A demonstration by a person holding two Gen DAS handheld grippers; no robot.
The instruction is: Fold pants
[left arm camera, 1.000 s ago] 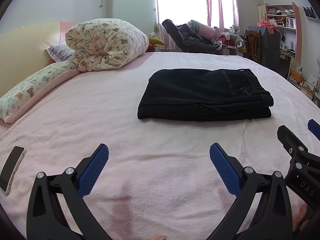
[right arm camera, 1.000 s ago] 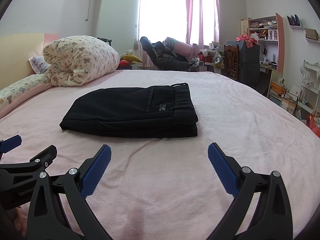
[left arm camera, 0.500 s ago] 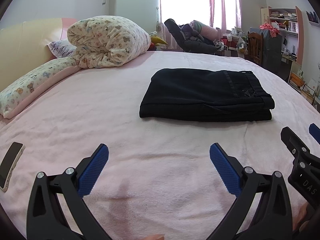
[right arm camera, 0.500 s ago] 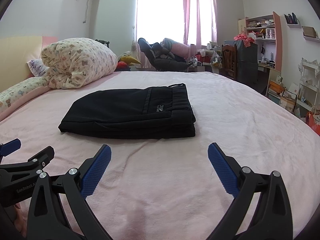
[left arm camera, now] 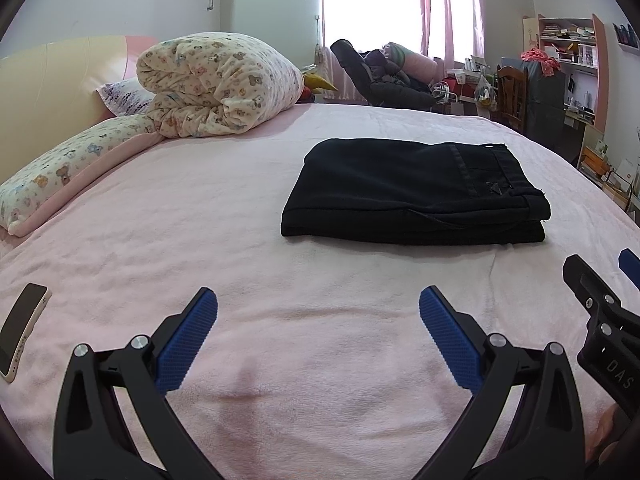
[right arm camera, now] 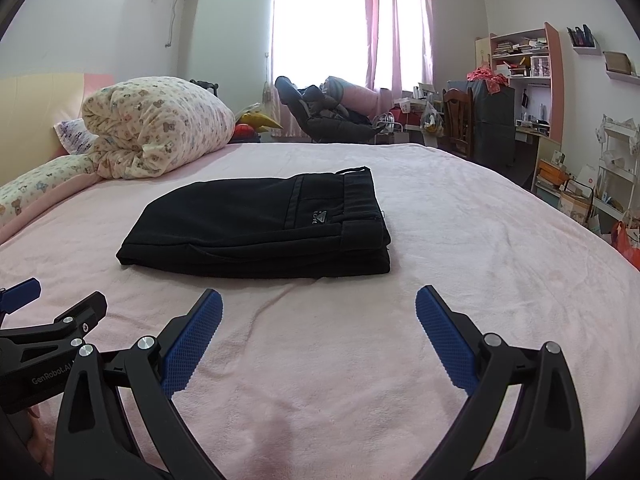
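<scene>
Pants (left arm camera: 412, 196) lie folded into a compact black rectangle on the pink bed cover (left arm camera: 240, 240), ahead and to the right in the left wrist view. The left gripper (left arm camera: 318, 312) hovers low over bare cover, well short of the bundle, its jaws spread wide and holding nothing. The fold looks finished, so the step in hand is likely a clean retreat: keep both tools clear of the stack's near edge so no layer is dragged askew. A phone (left arm camera: 22, 330) lies at the far left of the cover, and a rolled quilt (left arm camera: 216, 88) sits toward the headboard beside a pillow (left arm camera: 60, 176).

From the right wrist, the right gripper (right arm camera: 319, 310) also has its jaws parted and empty, the bundle lying apart ahead of it, waistband to the right. Beyond the bed are a bright window (right arm camera: 320, 20) with pink curtains, a cluttered shelf (right arm camera: 520, 56) and a wooden chair (right arm camera: 458, 120).
</scene>
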